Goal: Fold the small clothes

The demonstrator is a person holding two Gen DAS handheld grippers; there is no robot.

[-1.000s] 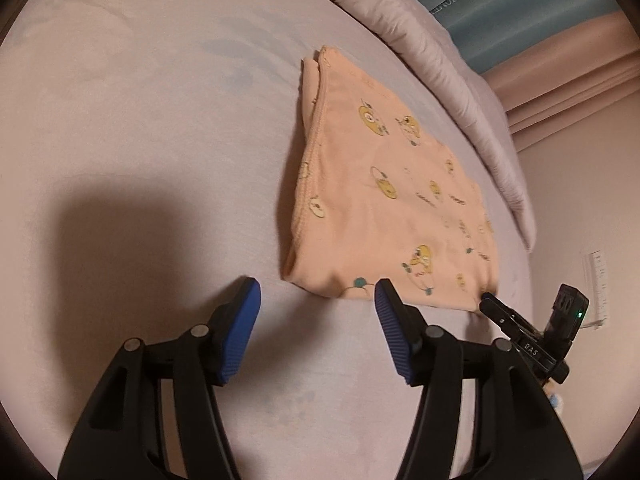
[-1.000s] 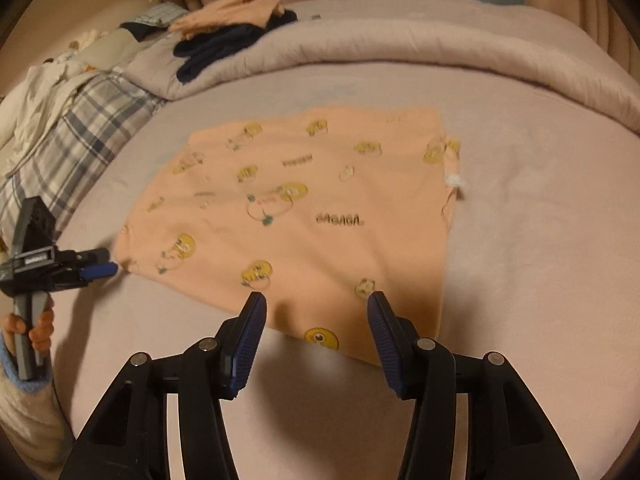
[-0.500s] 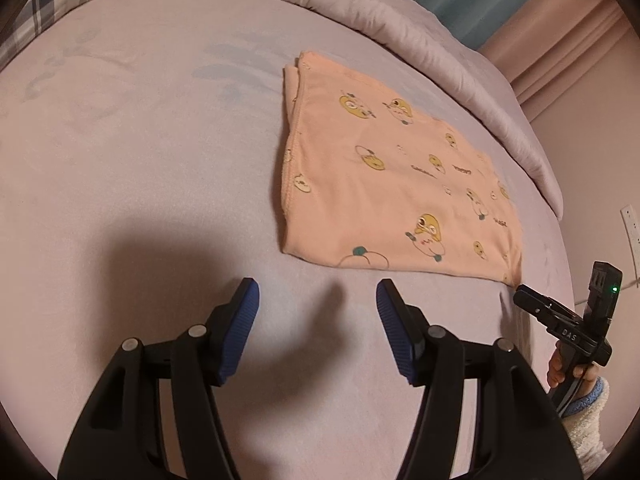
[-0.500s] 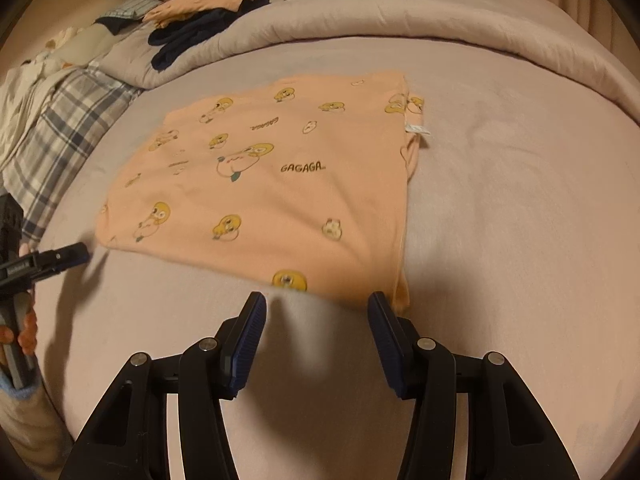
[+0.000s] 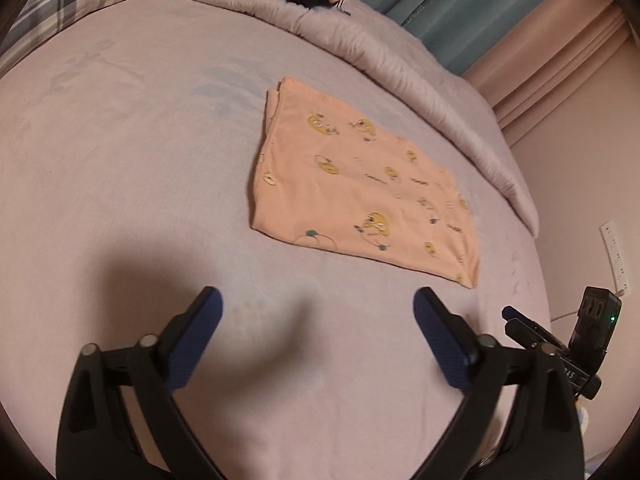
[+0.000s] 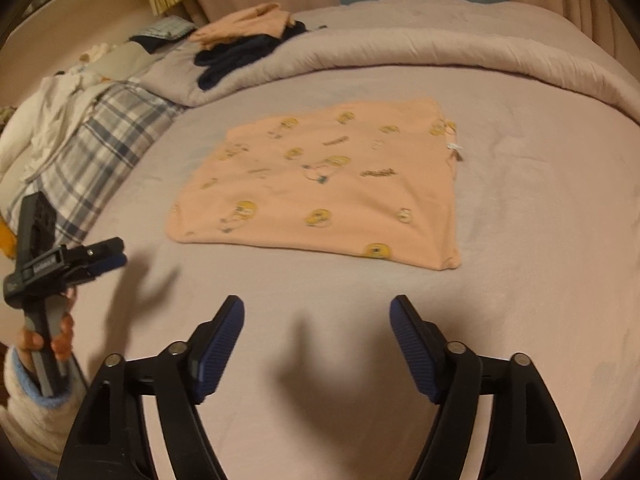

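Observation:
A folded peach garment (image 5: 360, 184) with yellow cartoon prints lies flat on the lilac bed (image 5: 120, 160); it also shows in the right wrist view (image 6: 328, 184), with a small white tag at its right edge. My left gripper (image 5: 316, 300) is open and empty, a short way back from the garment's near edge. My right gripper (image 6: 316, 308) is open and empty, also short of the garment. Each gripper shows at the edge of the other's view: the right one (image 5: 516, 320) and the left one (image 6: 108, 258).
A rolled lilac duvet (image 6: 440, 52) runs along the far side of the bed. Dark navy and peach clothes (image 6: 244, 44) are piled on it. A plaid pillow (image 6: 100, 140) and white cloth (image 6: 48, 120) lie at the left. A wall socket strip (image 5: 616, 256) is at the right.
Both grippers have drawn back from the garment and their jaws have opened wider. The garment lies still, farther away in both views.

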